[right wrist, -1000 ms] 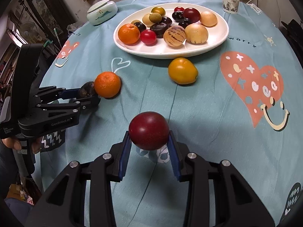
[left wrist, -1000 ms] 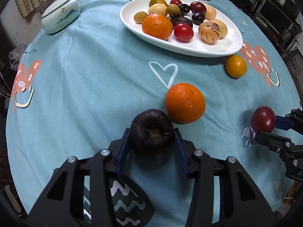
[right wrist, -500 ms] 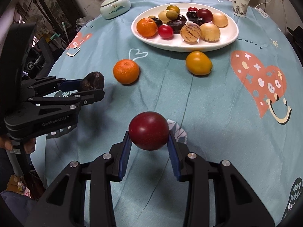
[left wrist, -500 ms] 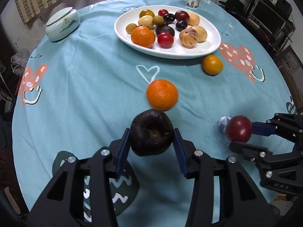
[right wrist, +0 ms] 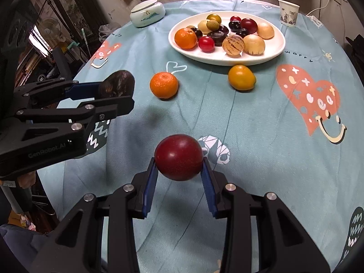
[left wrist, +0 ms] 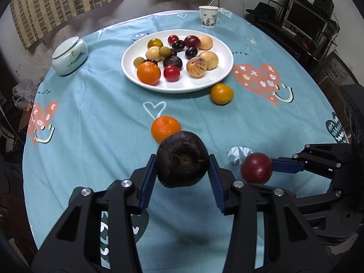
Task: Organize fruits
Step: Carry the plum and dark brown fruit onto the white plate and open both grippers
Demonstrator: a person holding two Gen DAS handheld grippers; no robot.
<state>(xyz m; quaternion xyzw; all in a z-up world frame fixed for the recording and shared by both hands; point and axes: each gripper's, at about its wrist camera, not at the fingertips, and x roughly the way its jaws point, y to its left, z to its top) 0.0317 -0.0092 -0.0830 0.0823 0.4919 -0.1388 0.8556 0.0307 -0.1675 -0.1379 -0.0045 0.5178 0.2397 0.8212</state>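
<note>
My left gripper (left wrist: pixel 182 170) is shut on a dark purple-brown fruit (left wrist: pixel 182 158), held above the tablecloth; it also shows in the right wrist view (right wrist: pixel 117 83). My right gripper (right wrist: pixel 179 167) is shut on a dark red plum (right wrist: pixel 179 157), also held above the cloth, and the plum shows in the left wrist view (left wrist: pixel 256 168). A white oval plate (left wrist: pixel 224 72) (right wrist: pixel 270 54) at the far middle holds several fruits. An orange mandarin (left wrist: pixel 165 128) (right wrist: pixel 164 84) and a yellow-orange fruit (left wrist: pixel 221 93) (right wrist: pixel 241 77) lie loose on the cloth before the plate.
A round table carries a teal cloth (left wrist: pixel 91 118) with heart prints. A lidded ceramic jar (left wrist: pixel 69 55) (right wrist: pixel 147 13) stands far left. A paper cup (left wrist: pixel 208 19) (right wrist: pixel 288 13) stands beyond the plate. Shelves and furniture surround the table.
Both grippers have risen and drawn back from the table with their fruits still held. The plate and the loose fruits look smaller and farther away.
</note>
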